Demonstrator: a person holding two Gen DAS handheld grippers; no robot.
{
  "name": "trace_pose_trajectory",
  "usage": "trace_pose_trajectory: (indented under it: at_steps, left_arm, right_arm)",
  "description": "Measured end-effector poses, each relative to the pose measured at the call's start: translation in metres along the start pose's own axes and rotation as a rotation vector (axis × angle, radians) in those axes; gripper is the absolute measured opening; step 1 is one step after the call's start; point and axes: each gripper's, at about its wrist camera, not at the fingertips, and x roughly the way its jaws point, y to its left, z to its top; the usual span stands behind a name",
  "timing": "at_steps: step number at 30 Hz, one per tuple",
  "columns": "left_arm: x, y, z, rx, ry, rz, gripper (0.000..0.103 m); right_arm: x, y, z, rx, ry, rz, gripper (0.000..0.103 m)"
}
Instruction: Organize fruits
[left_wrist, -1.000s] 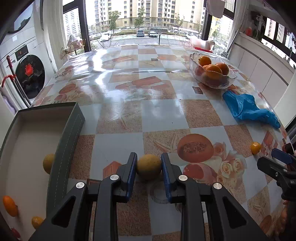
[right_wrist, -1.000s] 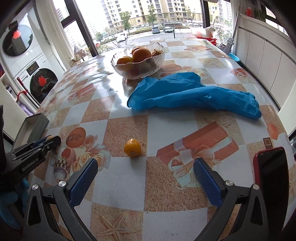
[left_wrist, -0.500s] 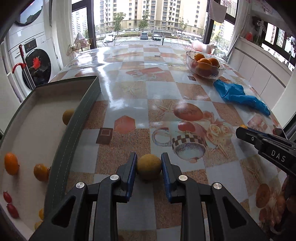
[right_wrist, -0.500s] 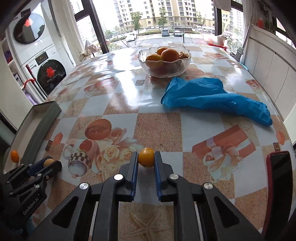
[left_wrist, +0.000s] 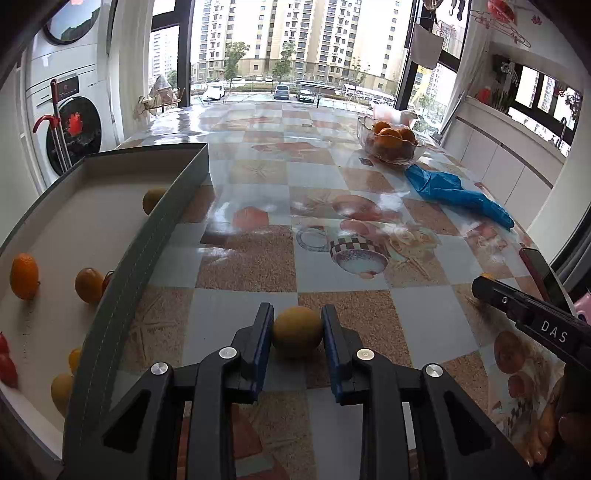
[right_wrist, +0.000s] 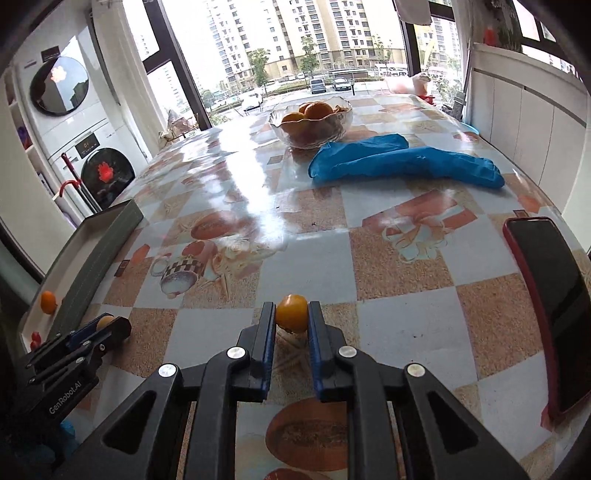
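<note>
The left gripper (left_wrist: 297, 332) jaws are clamping a dull yellow fruit (left_wrist: 297, 331) just above the table (left_wrist: 258, 258), close beside the grey tray (left_wrist: 144, 266). The right gripper (right_wrist: 291, 318) jaws are pinching a small orange fruit (right_wrist: 292, 313) over the table, near a red-cased phone (right_wrist: 550, 291). Inside the tray, several orange, yellow and red fruits are lying loose; those at its near edge are perhaps partly hidden by the wall. Farther off, a blue glove (right_wrist: 402, 160) is lying beside a glass bowl (right_wrist: 310, 123) of oranges.

patterned table (left_wrist: 258, 258) — tray (left_wrist: 147, 258), bowl (left_wrist: 391, 149), gloves (left_wrist: 454, 192), phone (right_wrist: 554, 314)
</note>
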Motion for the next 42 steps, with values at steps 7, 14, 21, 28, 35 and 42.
trace_pose_trajectory:
  at_steps: [7, 14, 21, 28, 35, 42]
  left_arm:
    - [0.0013, -0.0085, -0.0020, 0.035, -0.007, 0.039, 0.028]
    - [0.0013, -0.0094, -0.0024, 0.043, -0.008, 0.048, 0.028]
    - [0.0013, -0.0096, -0.0024, 0.043, -0.008, 0.047, 0.028]
    - [0.0014, -0.0098, -0.0024, 0.043, -0.008, 0.047, 0.028]
    - [0.0014, -0.0097, -0.0024, 0.043, -0.008, 0.047, 0.028]
    - [0.0014, -0.0097, -0.0024, 0.044, -0.008, 0.047, 0.028]
  right_arm:
    - [0.0007, 0.0043, -0.0002, -0.028, 0.003, -0.003, 0.018]
    - [0.0007, 0.0014, -0.0010, -0.018, 0.002, 0.007, 0.018]
    - [0.0006, 0.0017, -0.0010, -0.018, 0.001, 0.006, 0.018]
    - [0.0005, 0.0016, -0.0010, -0.018, 0.001, 0.007, 0.018]
    - [0.0007, 0.0016, -0.0010, -0.017, 0.001, 0.007, 0.018]
    - [0.0007, 0.0015, -0.0010, -0.018, 0.001, 0.007, 0.018]
